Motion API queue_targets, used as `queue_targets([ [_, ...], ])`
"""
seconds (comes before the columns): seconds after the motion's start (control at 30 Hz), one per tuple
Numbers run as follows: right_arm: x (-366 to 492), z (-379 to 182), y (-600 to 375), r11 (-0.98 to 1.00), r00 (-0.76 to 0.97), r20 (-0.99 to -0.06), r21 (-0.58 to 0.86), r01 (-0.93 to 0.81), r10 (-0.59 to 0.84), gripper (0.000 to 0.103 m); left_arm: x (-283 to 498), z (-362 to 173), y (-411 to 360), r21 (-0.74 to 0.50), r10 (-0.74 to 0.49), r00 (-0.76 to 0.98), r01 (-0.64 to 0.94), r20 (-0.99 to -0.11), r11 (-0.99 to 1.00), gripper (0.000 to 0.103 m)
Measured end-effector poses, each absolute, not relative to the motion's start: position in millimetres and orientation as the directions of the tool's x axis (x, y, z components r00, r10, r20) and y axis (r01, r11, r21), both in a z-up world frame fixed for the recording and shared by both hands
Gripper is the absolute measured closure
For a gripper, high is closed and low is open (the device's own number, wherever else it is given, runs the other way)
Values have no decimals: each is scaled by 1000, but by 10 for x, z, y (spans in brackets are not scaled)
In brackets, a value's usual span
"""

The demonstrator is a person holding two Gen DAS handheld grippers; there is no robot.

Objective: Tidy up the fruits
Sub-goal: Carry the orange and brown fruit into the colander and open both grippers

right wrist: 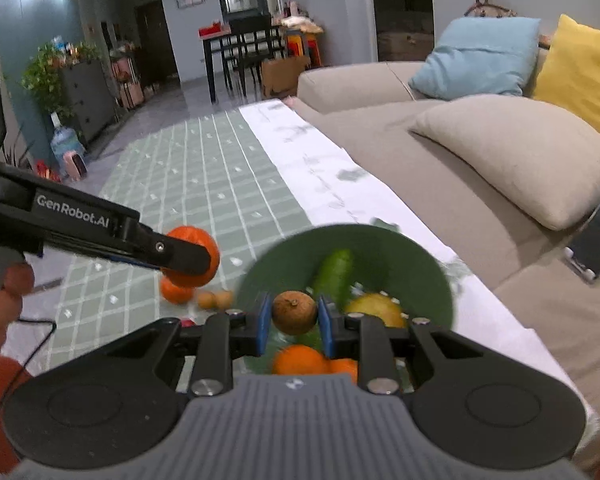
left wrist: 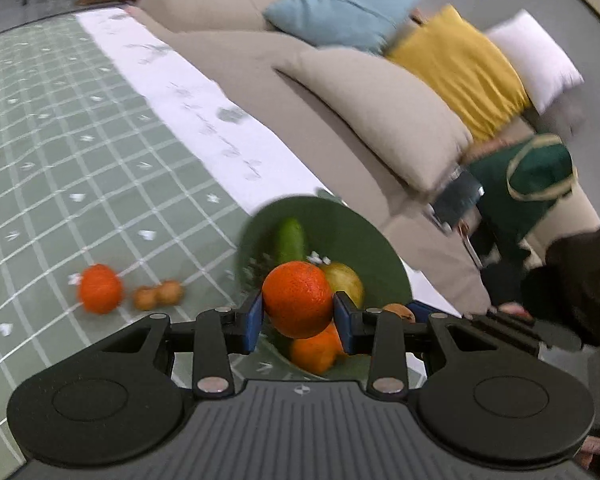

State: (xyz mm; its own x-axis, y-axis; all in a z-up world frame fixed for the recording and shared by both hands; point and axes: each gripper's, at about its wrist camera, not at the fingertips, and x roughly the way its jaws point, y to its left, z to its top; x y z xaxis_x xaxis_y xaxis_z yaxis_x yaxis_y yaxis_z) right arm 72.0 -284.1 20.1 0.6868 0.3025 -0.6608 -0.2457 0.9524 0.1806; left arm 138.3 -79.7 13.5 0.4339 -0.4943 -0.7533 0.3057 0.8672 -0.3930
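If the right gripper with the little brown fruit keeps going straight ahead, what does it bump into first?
Probably the green bowl. The right gripper, shut on the brown fruit, points over the bowl toward the green fruit inside. Depth is hard to judge, so it could meet that fruit first.

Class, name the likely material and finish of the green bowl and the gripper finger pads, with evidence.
Green bowl: probably matte plastic or glazed ceramic; smooth, even colour, no glare. Left gripper's finger pads: likely blue rubber or foam; flat, dull surface.
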Motion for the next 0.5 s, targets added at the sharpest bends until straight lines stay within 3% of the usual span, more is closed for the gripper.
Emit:
queue_targets([
  [0.23,880,-13,-3090,941,568,-766,142,-306,301,82,1488,-160,-1163,-328,-453,335,368,-826,870,61],
  [0.4,1081,-114,-3147,927,493,-826,92,-364,275,82,1584,-308,-1333,-169,-310,312,406,-898,898,61],
  [0.5,1193,-183,-3120,911,444,-859,59,-409,255,82,1634,-352,-1402,-137,-279,290,429,-915,893,61],
])
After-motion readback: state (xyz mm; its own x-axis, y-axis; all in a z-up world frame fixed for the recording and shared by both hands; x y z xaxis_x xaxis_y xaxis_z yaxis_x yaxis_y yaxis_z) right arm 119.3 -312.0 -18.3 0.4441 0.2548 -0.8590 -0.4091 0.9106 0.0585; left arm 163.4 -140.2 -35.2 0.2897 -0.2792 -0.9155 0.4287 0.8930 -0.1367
